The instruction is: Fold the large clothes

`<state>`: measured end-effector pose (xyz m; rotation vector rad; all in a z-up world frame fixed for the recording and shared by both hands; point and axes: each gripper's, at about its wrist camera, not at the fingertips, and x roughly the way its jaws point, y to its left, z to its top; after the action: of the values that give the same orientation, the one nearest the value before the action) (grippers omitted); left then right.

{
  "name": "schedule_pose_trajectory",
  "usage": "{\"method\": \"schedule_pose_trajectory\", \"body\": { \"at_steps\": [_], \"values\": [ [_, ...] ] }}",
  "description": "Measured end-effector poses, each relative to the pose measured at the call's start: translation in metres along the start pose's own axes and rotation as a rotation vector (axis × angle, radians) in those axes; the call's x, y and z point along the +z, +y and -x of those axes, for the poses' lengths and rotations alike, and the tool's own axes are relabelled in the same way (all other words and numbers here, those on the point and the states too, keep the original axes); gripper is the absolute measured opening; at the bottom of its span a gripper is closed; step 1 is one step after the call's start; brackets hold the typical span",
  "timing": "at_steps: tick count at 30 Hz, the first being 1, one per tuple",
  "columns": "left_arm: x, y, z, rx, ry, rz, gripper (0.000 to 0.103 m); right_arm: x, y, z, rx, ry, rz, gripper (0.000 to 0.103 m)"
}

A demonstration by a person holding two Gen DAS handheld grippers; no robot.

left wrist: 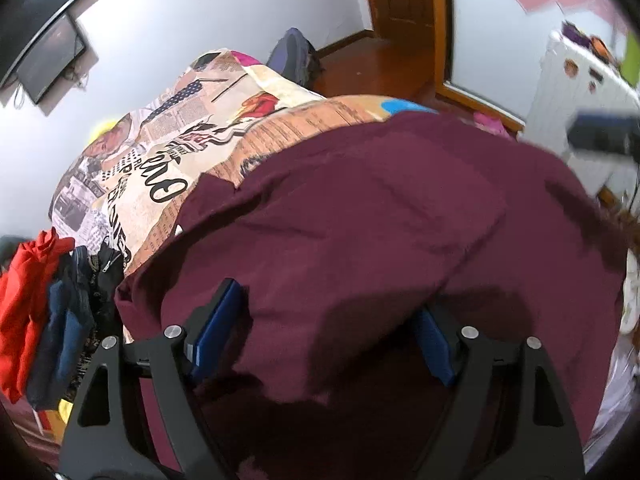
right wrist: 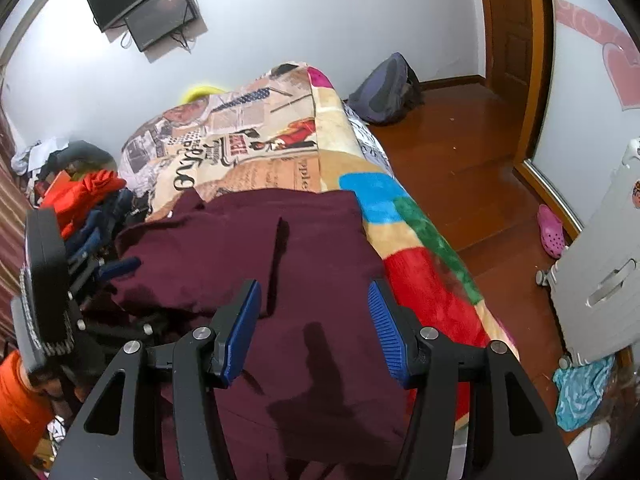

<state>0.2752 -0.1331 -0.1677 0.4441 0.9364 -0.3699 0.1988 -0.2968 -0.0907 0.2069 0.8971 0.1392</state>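
Note:
A large maroon garment (left wrist: pixel 360 208) lies spread over the patterned blanket (left wrist: pixel 168 152) on the bed. My left gripper (left wrist: pixel 328 300) hangs low over the garment's near part with its jaws wide. A raised fold of the maroon cloth sits between the blue pads (left wrist: pixel 216 324) and covers the tip of the right one; I see no pinch. In the right wrist view my right gripper (right wrist: pixel 316 320) is open just above the garment (right wrist: pixel 280 240), with only flat cloth below it. The left gripper's blue fingertip (right wrist: pixel 122 267) rests at the garment's left edge.
A pile of red, blue and black clothes (right wrist: pixel 92 200) crowds the bed's left side. On the wooden floor (right wrist: pixel 460 168) to the right are a backpack (right wrist: pixel 384 92), a pink shoe (right wrist: pixel 551 230) and a turquoise cloth (right wrist: pixel 580 392). A white cabinet (right wrist: pixel 600 272) stands at the right.

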Motion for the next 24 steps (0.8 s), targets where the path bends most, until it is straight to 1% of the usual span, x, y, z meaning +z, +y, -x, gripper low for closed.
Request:
{"method": "schedule_pose_trajectory", "body": {
  "at_steps": [1,3,4,6,8,9,13,17,20,24],
  "values": [
    [0.003,0.002,-0.001,-0.005,-0.002,0.012,0.071,-0.002,-0.004,0.001,-0.001,0.002,0.003,0.052],
    [0.008,0.008,-0.006,-0.019,0.005,0.047,0.051,-0.004,-0.004,-0.001,-0.003,0.009,0.011,0.052],
    [0.01,0.01,-0.008,-0.031,0.006,0.065,0.046,-0.005,-0.005,-0.001,-0.005,0.011,0.015,0.052],
    [0.011,0.018,-0.01,-0.064,0.001,0.107,0.027,-0.005,-0.004,-0.004,-0.012,0.015,0.024,0.052],
    [0.013,0.027,-0.006,-0.081,-0.021,0.153,0.016,-0.006,-0.001,-0.005,-0.02,0.018,0.039,0.052],
    [0.013,0.035,0.0,-0.086,-0.043,0.183,0.013,-0.006,0.0,-0.005,-0.023,0.02,0.048,0.052],
    [0.009,0.063,0.026,-0.078,-0.118,0.271,0.008,-0.005,0.006,-0.007,-0.034,0.024,0.084,0.052],
    [-0.003,0.099,0.061,-0.072,-0.195,0.366,0.005,-0.002,0.013,-0.01,-0.036,0.025,0.102,0.052],
    [-0.023,0.129,0.09,-0.058,-0.252,0.449,0.005,0.002,0.018,-0.013,-0.029,0.023,0.106,0.052],
    [-0.06,0.168,0.123,-0.033,-0.305,0.571,0.005,0.007,0.029,-0.019,-0.018,0.028,0.117,0.052]
  ]
}}
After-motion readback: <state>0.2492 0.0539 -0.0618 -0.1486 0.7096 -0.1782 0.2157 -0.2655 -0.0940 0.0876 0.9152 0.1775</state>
